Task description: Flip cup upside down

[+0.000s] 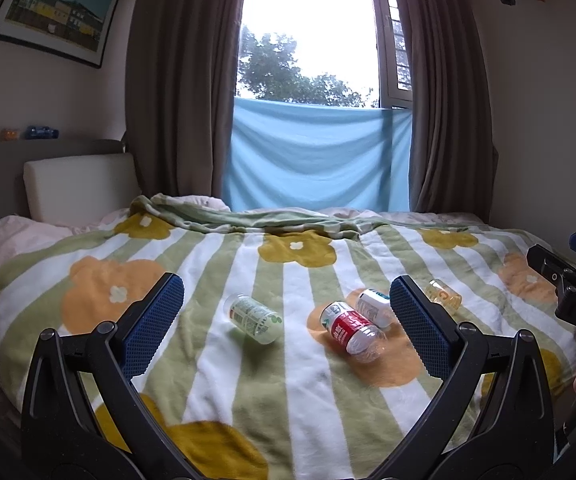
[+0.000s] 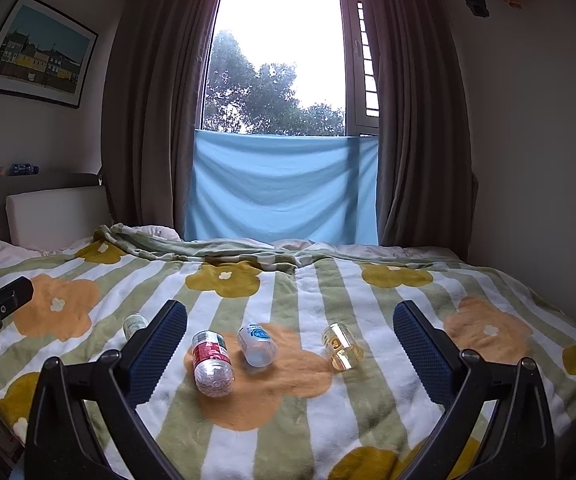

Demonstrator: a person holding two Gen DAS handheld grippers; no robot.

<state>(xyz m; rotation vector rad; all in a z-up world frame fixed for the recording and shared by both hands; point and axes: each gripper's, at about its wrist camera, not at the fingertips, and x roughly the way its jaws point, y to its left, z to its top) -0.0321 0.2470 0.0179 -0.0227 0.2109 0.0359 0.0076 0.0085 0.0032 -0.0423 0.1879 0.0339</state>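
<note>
A small clear yellowish cup (image 2: 343,346) lies on its side on the flowered blanket (image 2: 288,420); in the left wrist view the cup (image 1: 444,295) shows just right of my left gripper's right finger. My left gripper (image 1: 286,320) is open and empty above the blanket, short of the bottles. My right gripper (image 2: 290,350) is open and empty, with the cup lying ahead between its fingers, nearer the right one. The right gripper's body (image 1: 572,284) shows at the right edge of the left wrist view.
Three plastic bottles lie on the blanket: a red-label one (image 2: 212,362), a blue-and-white one (image 2: 257,345) and a green-label one (image 1: 253,318). A folded blanket edge (image 2: 208,250) lies at the far side. A white headboard cushion (image 2: 56,216) stands at left; curtains and a window are behind.
</note>
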